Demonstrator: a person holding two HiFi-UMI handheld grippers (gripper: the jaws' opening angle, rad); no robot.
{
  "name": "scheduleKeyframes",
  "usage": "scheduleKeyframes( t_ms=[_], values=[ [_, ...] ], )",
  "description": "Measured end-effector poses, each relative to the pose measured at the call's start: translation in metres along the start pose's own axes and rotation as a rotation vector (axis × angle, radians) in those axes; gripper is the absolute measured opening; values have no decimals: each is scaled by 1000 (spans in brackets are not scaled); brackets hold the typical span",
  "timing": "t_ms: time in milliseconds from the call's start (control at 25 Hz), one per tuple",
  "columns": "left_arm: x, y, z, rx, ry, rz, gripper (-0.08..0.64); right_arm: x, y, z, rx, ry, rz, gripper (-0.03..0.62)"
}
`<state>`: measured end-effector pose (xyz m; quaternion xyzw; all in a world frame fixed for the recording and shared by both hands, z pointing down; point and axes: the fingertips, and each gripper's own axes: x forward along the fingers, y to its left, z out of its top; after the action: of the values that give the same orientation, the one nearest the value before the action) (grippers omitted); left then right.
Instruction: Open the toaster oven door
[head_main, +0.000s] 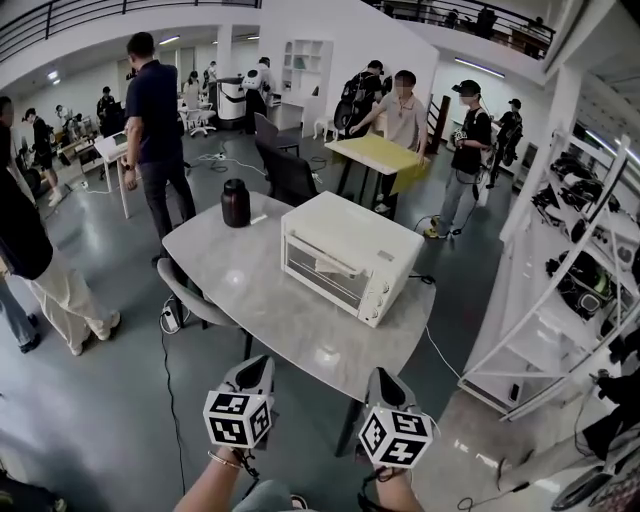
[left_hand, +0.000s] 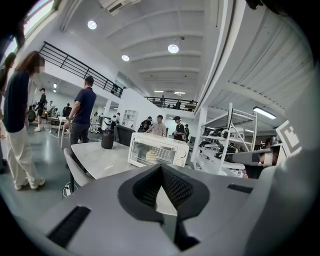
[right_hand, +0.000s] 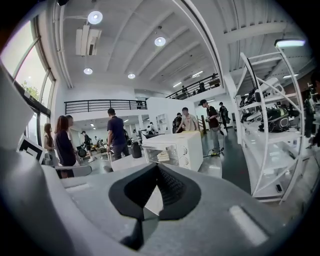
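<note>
We hold the left claw (head_main: 255, 364) low on the near side of the table (head_main: 230, 280), short of its edge, jaws pressed together tip to tip with nothing between them. Ahead of it and off to its left a grey chair (head_main: 185, 295) is tucked against the table's side. Farther ahead on that same side a black jar (head_main: 235, 203) stands upright on the far part of the tabletop, and beyond the jar a person in a dark shirt (head_main: 155, 110) stands on the floor. Straight ahead of both claws, well apart from either, sits the white oven (head_main: 345, 240), set at an angle on the table. Its glass door (head_main: 322, 268) is shut, upright against the front and turned toward us, with a column of knobs (head_main: 380, 297) just to the door's right; something pale shows behind the glass. The right claw (head_main: 386, 376) hangs just beside the left one at about the same height, near the table's closest corner, its jaws likewise closed together and empty. Far beyond the oven several people stand round a yellow table (head_main: 375, 152). Off to the right claw's right a white rack (head_main: 515, 350) runs along the wall, loaded with dark gear.
</note>
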<state>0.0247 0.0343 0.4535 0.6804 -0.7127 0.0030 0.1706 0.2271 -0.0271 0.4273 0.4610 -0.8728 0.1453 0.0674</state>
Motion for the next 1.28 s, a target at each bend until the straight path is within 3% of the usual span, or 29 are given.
scheduleKeyframes(
  t_ms=[400, 1040, 1280],
  values=[
    [51, 32, 14, 22, 12, -22, -5, 52, 0, 5, 15, 0, -33, 5],
    [180, 138, 116, 101, 6, -141, -4, 201, 43, 74, 60, -70, -162, 5],
    [216, 169, 134, 83, 10, -170, -4, 232, 51, 78, 63, -63, -210, 5]
  ],
)
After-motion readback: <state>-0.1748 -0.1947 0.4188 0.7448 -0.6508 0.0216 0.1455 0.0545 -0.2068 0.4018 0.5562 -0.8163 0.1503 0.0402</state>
